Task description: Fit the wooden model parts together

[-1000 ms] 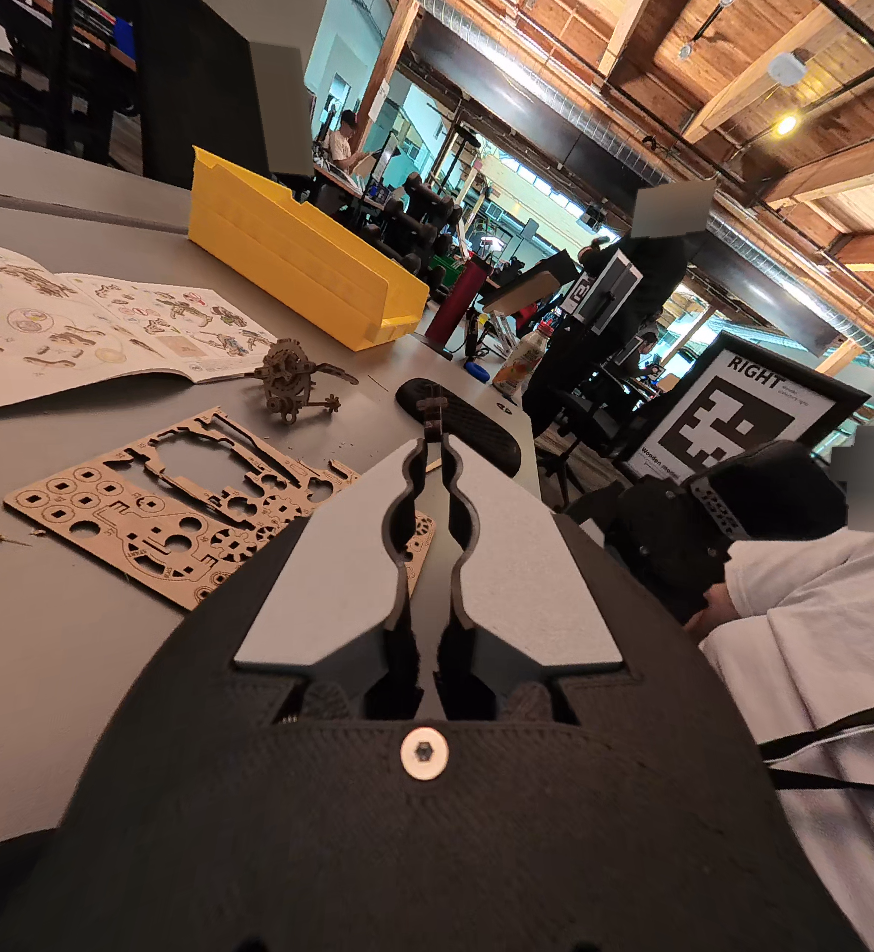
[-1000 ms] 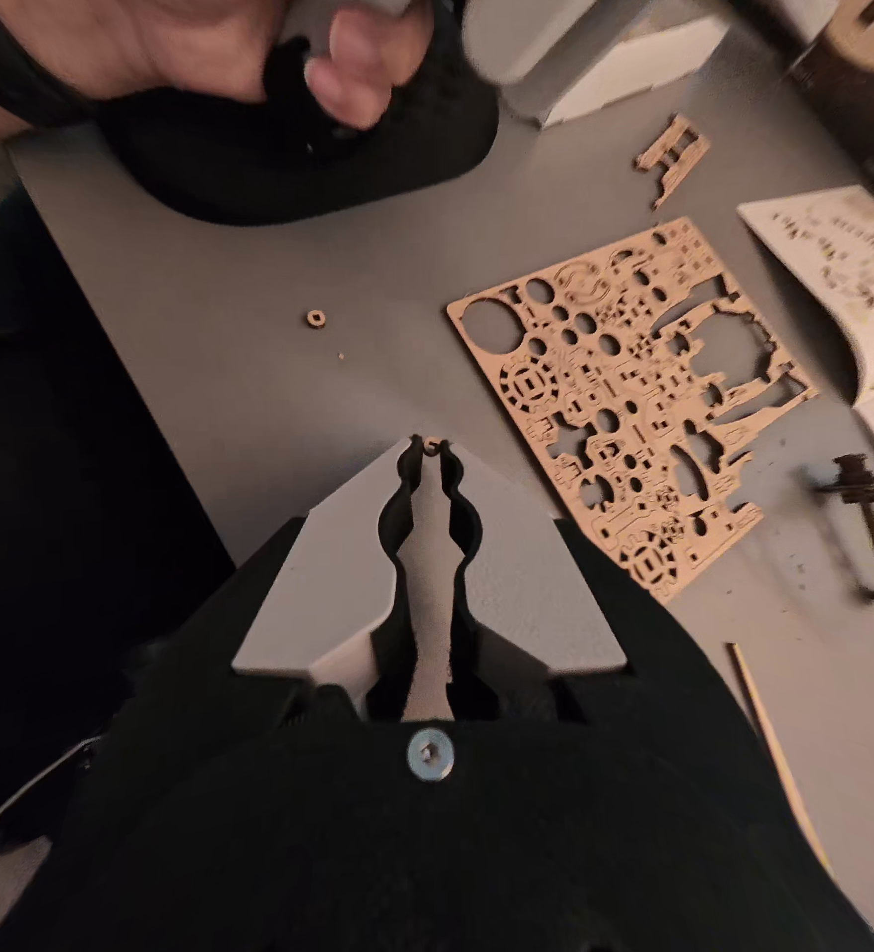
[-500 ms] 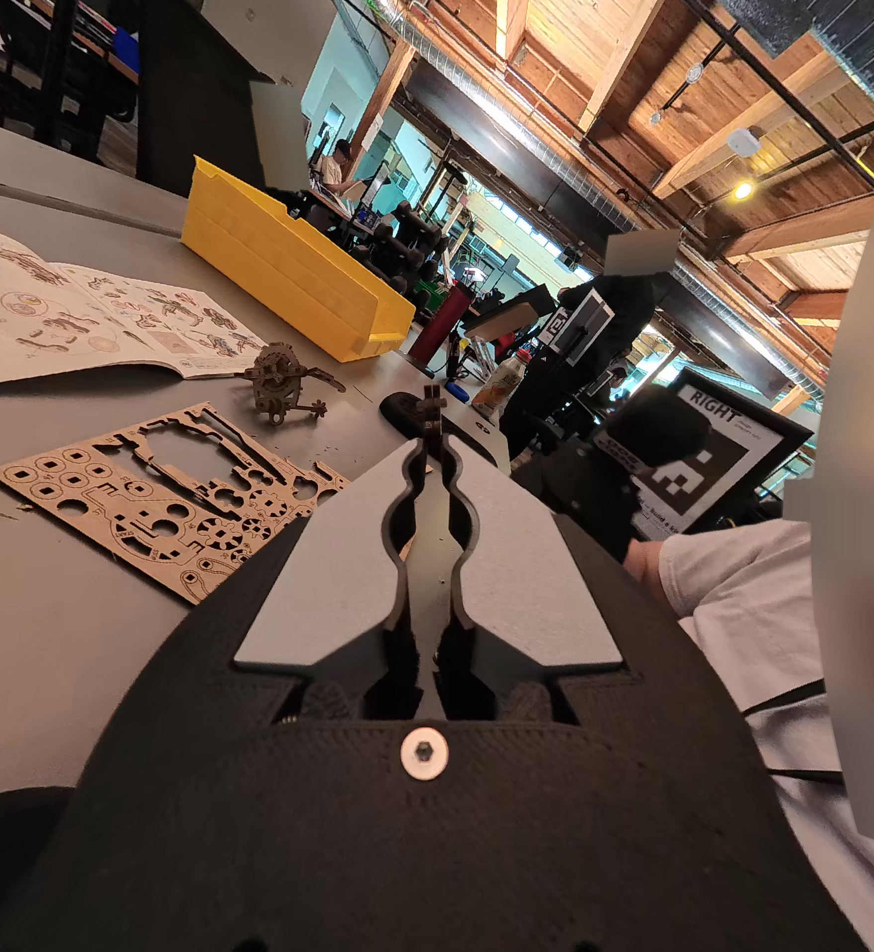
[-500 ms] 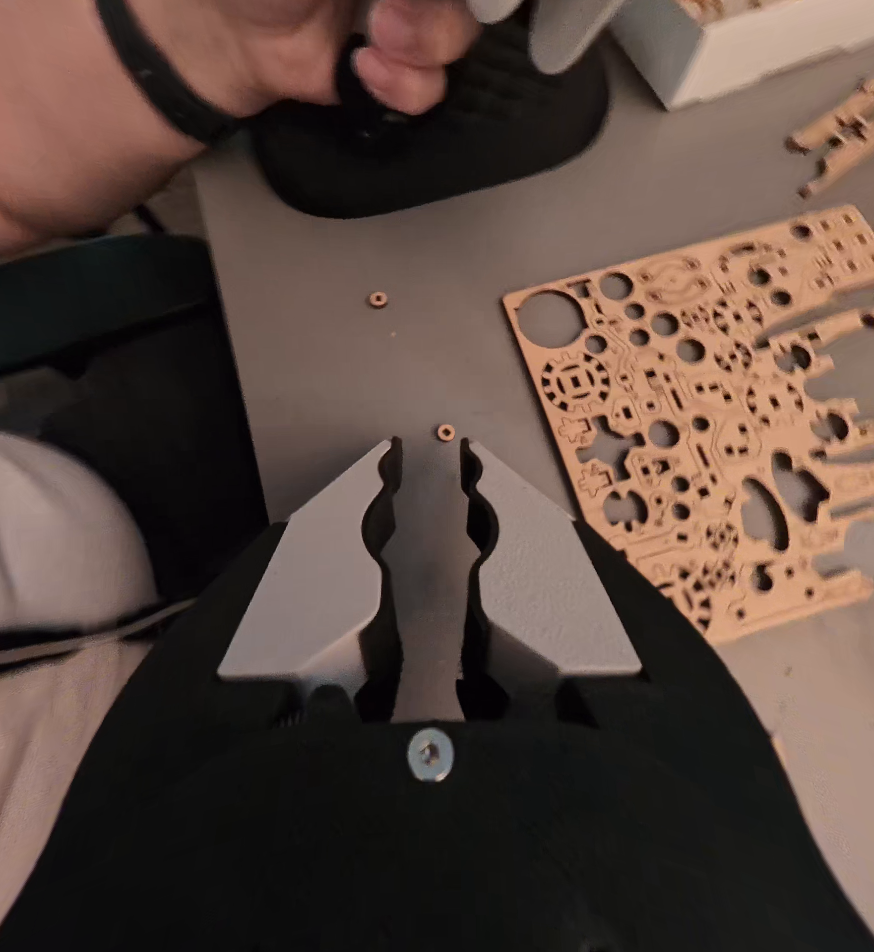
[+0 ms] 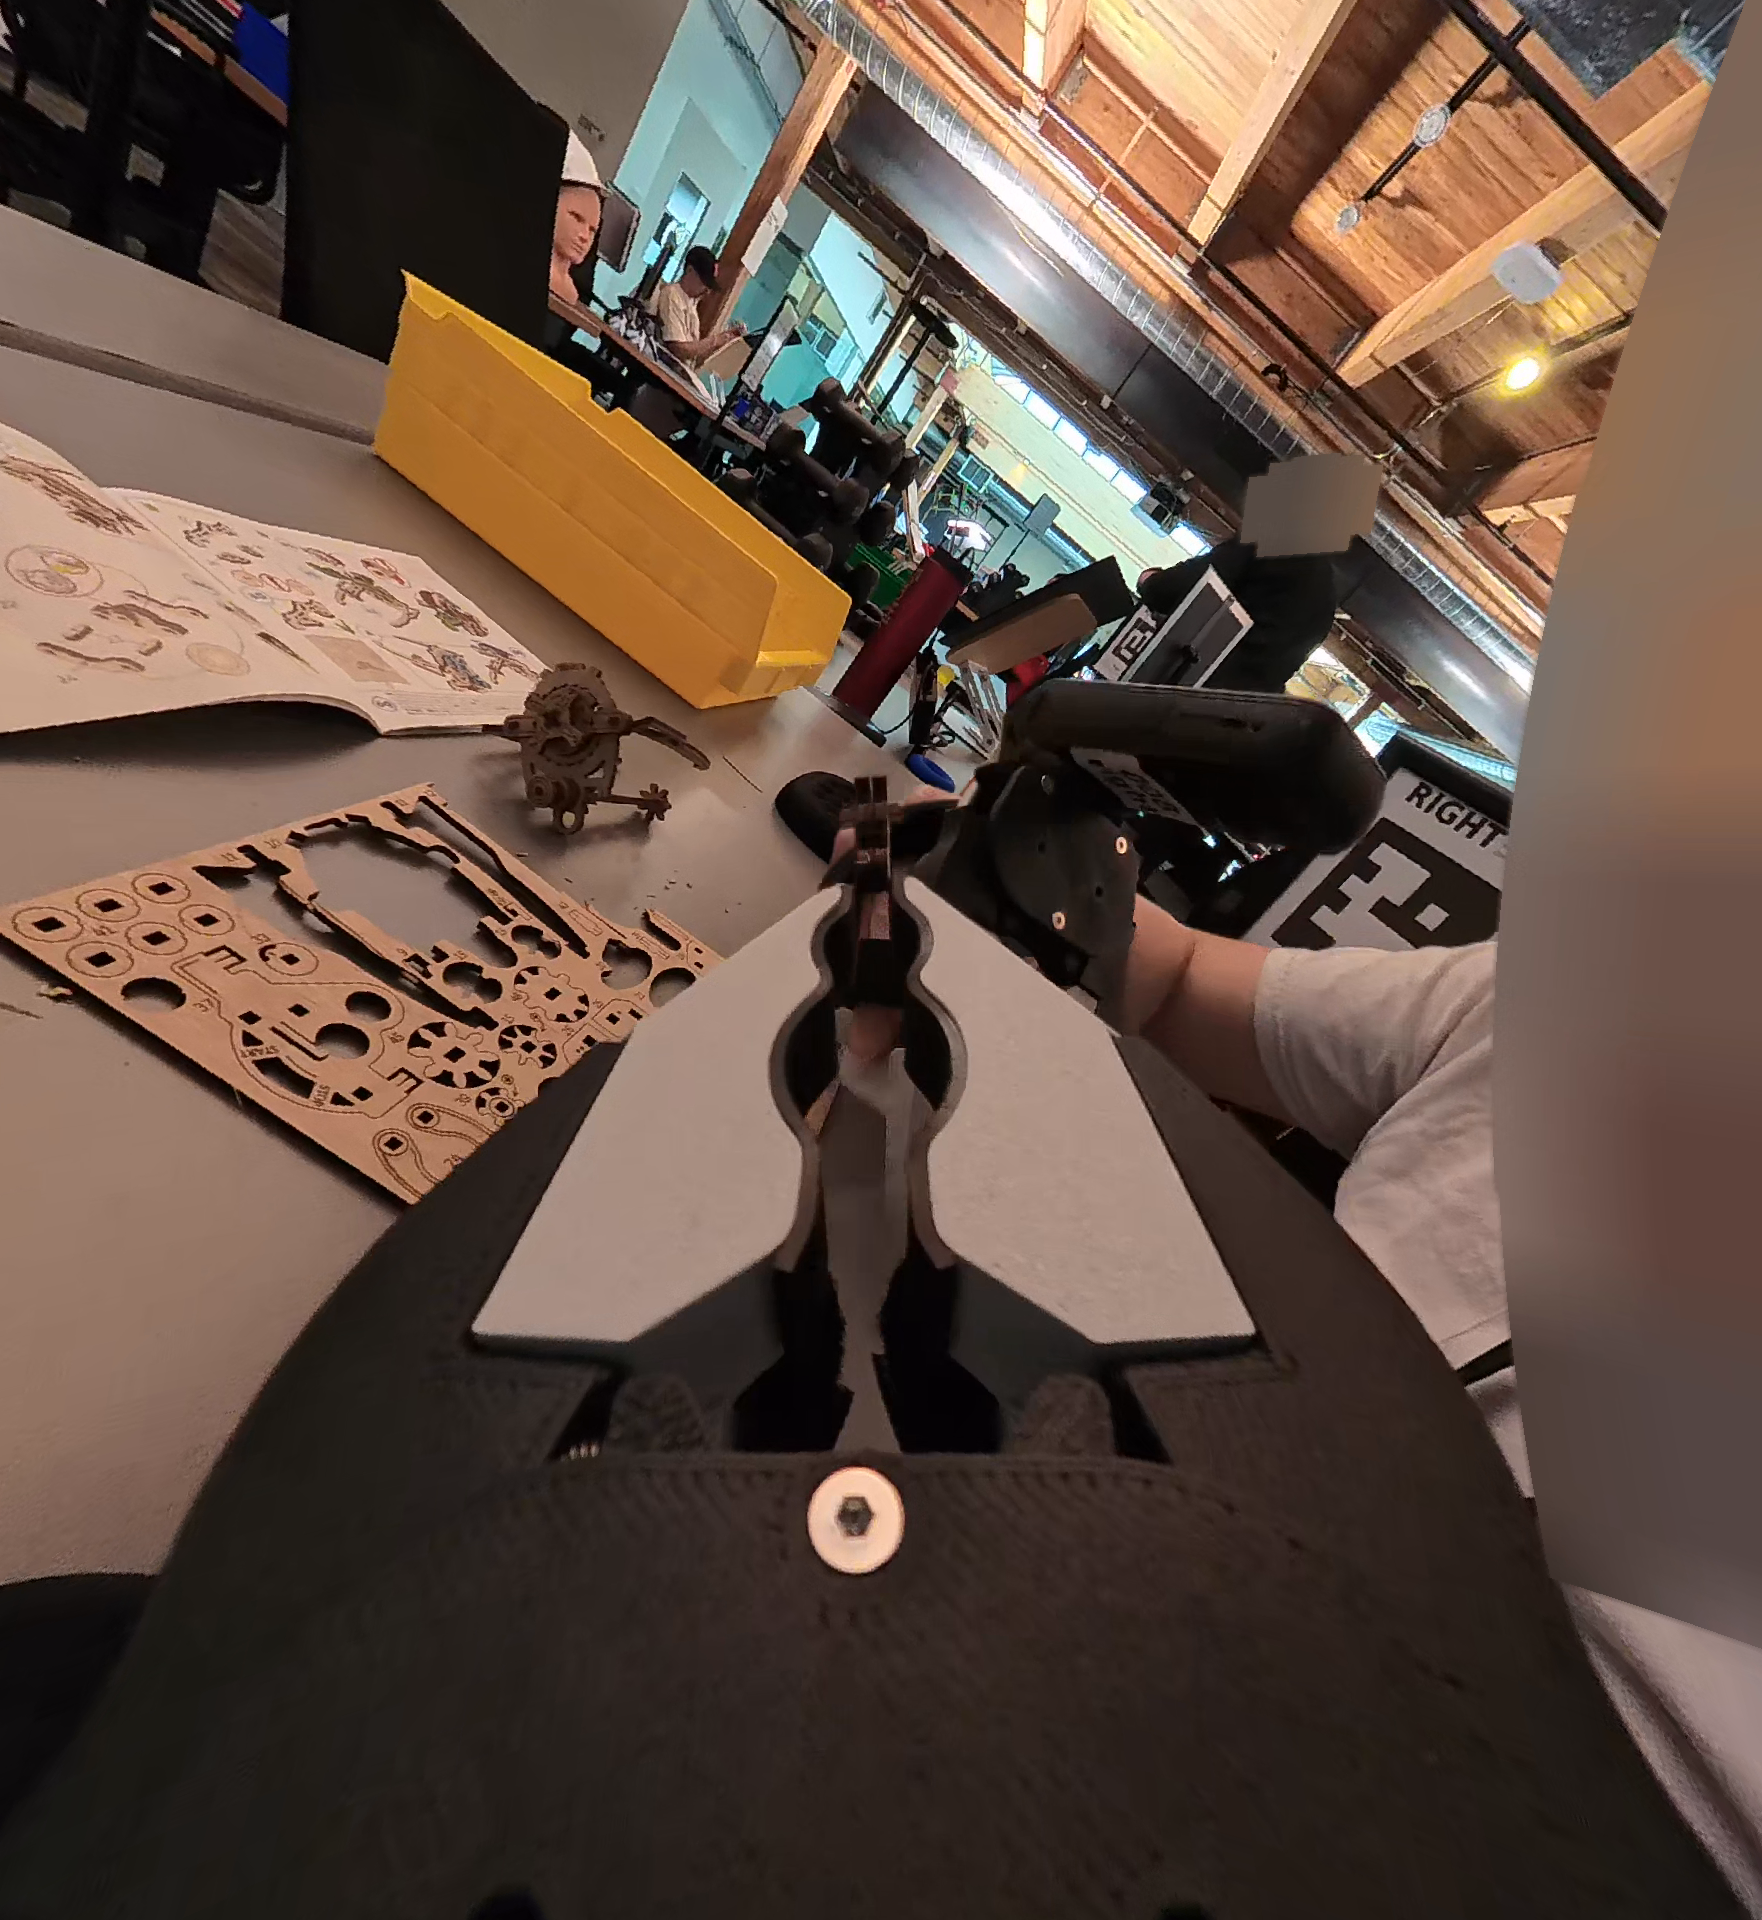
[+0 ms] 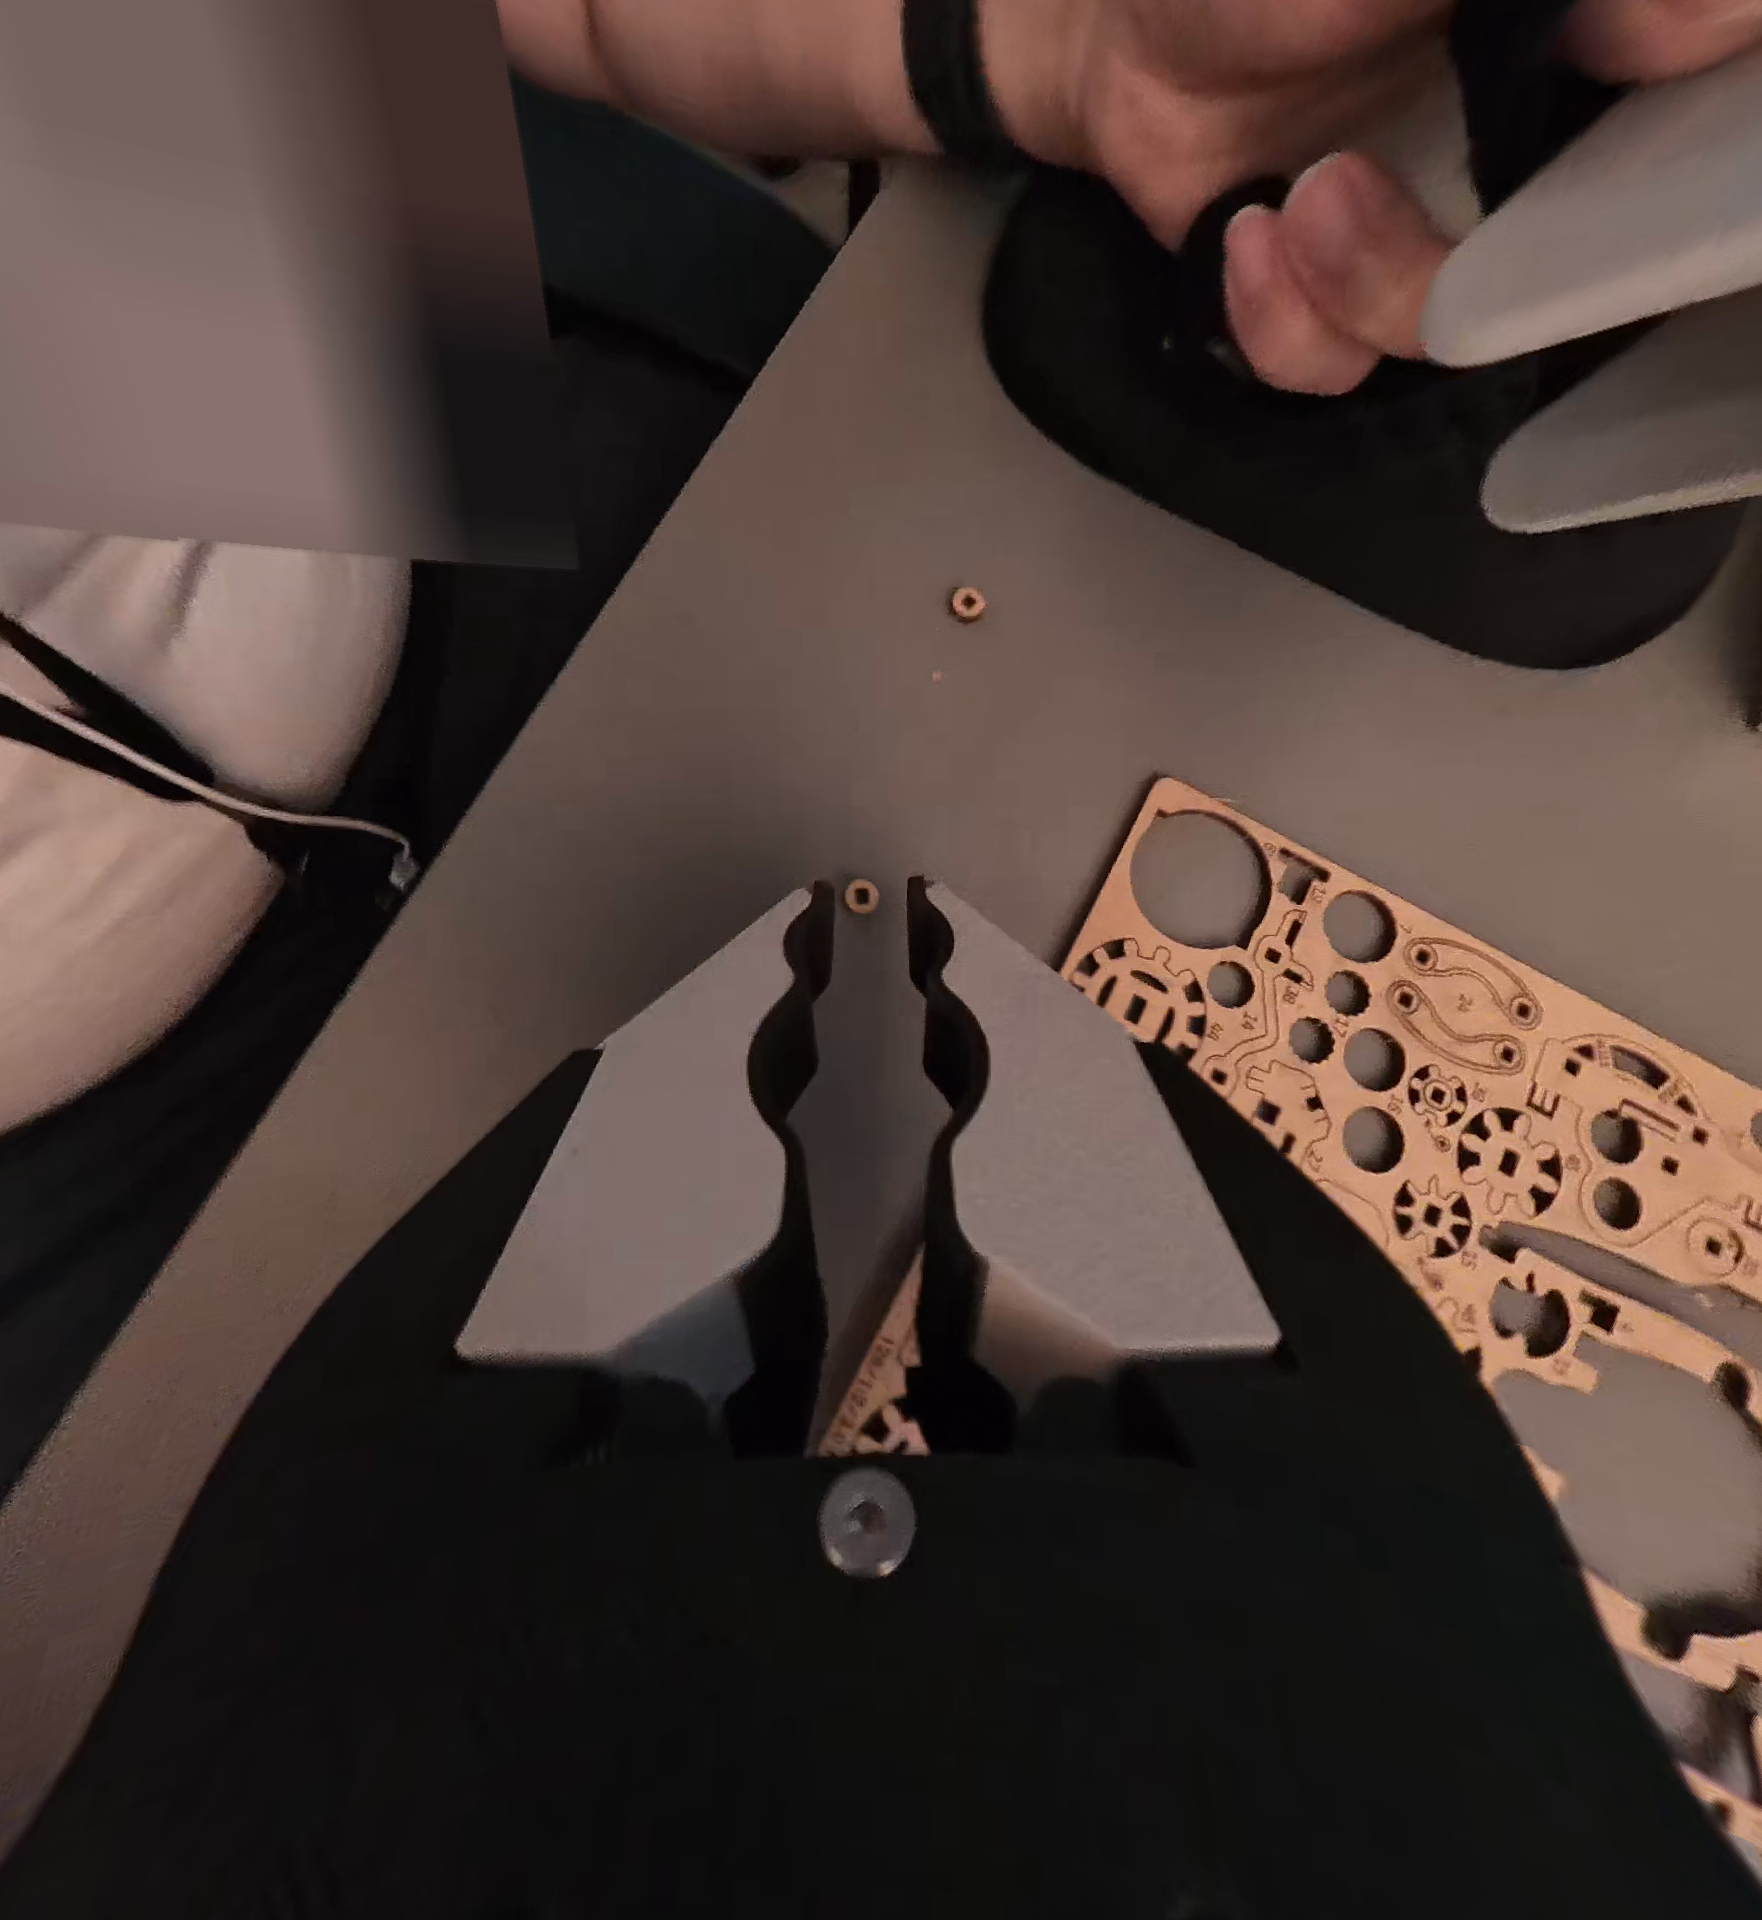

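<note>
Tabletop ring now between right gripper fingertips, seemingly.

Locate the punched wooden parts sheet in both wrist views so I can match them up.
Left wrist view: wooden parts sheet lies flat at left, beside the left gripper.
Right wrist view: it fills the lower right, partly under the right gripper.
Shared landmark: the grey table.

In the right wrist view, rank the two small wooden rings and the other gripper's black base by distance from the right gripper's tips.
1. Small wooden ring, between the open right gripper tips.
2. Second small wooden ring, farther ahead on the grey table.
3. Other gripper's black base, upper right.
</note>
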The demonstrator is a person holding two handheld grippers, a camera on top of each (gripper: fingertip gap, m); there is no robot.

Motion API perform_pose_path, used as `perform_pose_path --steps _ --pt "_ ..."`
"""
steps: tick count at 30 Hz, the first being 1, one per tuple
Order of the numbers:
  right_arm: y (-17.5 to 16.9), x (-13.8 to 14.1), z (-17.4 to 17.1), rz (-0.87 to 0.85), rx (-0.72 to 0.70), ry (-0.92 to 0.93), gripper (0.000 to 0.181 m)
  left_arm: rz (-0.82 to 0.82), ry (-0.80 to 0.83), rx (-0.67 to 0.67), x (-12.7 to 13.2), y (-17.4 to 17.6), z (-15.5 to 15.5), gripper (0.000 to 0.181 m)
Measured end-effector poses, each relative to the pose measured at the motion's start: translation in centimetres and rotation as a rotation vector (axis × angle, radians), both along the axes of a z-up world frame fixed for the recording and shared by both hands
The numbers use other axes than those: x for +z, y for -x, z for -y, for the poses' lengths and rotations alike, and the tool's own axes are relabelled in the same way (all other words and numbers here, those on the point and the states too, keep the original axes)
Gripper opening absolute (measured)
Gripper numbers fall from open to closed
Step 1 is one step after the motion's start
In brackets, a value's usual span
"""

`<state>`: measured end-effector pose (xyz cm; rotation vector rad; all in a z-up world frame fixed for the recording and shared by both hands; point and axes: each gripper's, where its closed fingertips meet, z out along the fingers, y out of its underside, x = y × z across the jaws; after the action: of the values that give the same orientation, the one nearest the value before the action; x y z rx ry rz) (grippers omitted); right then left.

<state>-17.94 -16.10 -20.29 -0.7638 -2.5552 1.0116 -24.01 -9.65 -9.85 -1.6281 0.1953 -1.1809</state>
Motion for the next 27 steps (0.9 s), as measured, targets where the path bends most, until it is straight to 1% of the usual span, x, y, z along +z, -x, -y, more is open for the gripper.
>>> perform_pose_path --steps 2,4,9,11,13,15,17,20,21,24,25,27 --pt "-0.1 -0.3 0.0 0.032 0.04 -0.023 0.013 0.001 0.001 0.002 0.0 0.0 -0.1 0.004" --pt "0.0 -0.1 0.4 0.027 0.049 0.007 0.013 0.022 -0.015 0.004 0.5 0.2 0.0 0.004" --pt "-0.1 0.7 0.8 -0.103 -0.019 0.072 0.013 0.045 -0.05 0.022 3.2 1.5 0.4 0.004" --pt "-0.4 0.9 0.5 -0.143 -0.062 0.095 0.013 0.007 -0.05 0.016 4.3 2.1 0.4 0.004" --pt "-0.5 1.4 -0.2 -0.192 -0.107 0.116 0.012 -0.086 -0.053 0.022 4.6 2.9 -0.3 0.004" --pt "-0.2 2.1 -1.3 -0.258 -0.157 0.132 0.012 -0.201 -0.057 0.014 4.0 3.8 -1.2 0.004" --pt "0.3 3.0 -2.4 -0.3 -0.206 0.147 0.012 -0.259 -0.052 -0.025 3.4 4.3 -2.2 0.004" --pt "0.8 4.3 -3.4 -0.335 -0.26 0.211 0.012 -0.171 -0.008 -0.127 2.8 3.9 -2.8 0.004" --pt "0.8 4.6 -3.5 -0.342 -0.27 0.236 0.011 -0.155 0.018 -0.145 2.1 3.8 -3.0 0.004" --pt "0.8 4.9 -4.2 -0.357 -0.302 0.278 0.01 -0.144 0.096 -0.159 -0.9 3.8 -3.2 0.004" --pt "0.8 5.0 -4.3 -0.359 -0.31 0.291 0.01 -0.129 0.122 -0.169 -1.6 3.8 -3.1 0.004" --pt "1.0 5.0 -4.6 -0.345 -0.337 0.316 0.01 -0.106 0.139 -0.175 -2.1 4.0 -2.9 0.004"
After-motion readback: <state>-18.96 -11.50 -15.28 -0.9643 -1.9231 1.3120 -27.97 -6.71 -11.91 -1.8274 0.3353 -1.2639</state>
